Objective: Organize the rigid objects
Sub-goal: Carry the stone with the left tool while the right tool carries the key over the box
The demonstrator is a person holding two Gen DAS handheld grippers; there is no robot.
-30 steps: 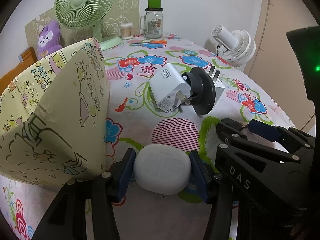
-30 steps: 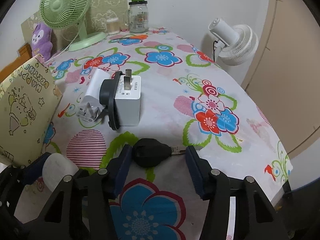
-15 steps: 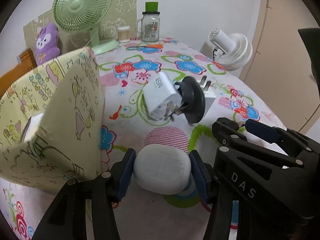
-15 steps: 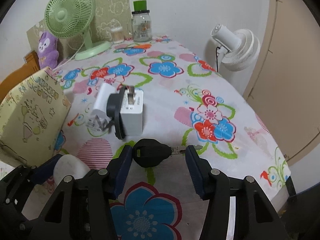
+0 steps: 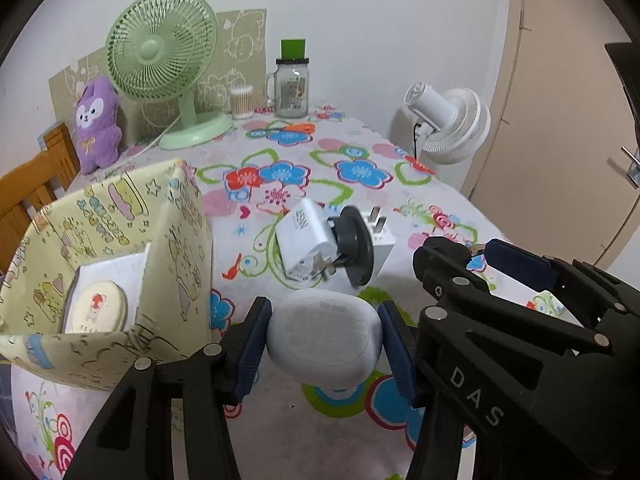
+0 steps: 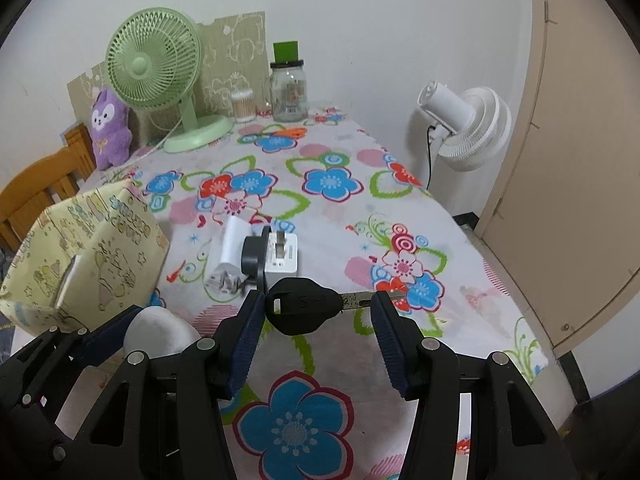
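We had lifted both loads off the surface (image 6: pixel 460 304): the left tool (image 5: pixel 324 344) clamped the white rounded case (image 5: pixel 324 340), the right tool (image 6: pixel 318 312) gripped the black key (image 6: pixel 300 310) lengthwise. Ahead, the open patterned box (image 5: pixel 176 248) now showed a round tin (image 5: pixel 96 312) inside, so dropping off looked next. Its depth stayed hidden, and the chargers (image 5: pixel 336 244) blurred together.

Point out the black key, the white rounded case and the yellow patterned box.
black key (image 6: pixel 301 309): right wrist view, on its black plastic head.
white rounded case (image 5: pixel 325 340): left wrist view, on its top face.
yellow patterned box (image 5: pixel 182 256): left wrist view, on its near side wall.
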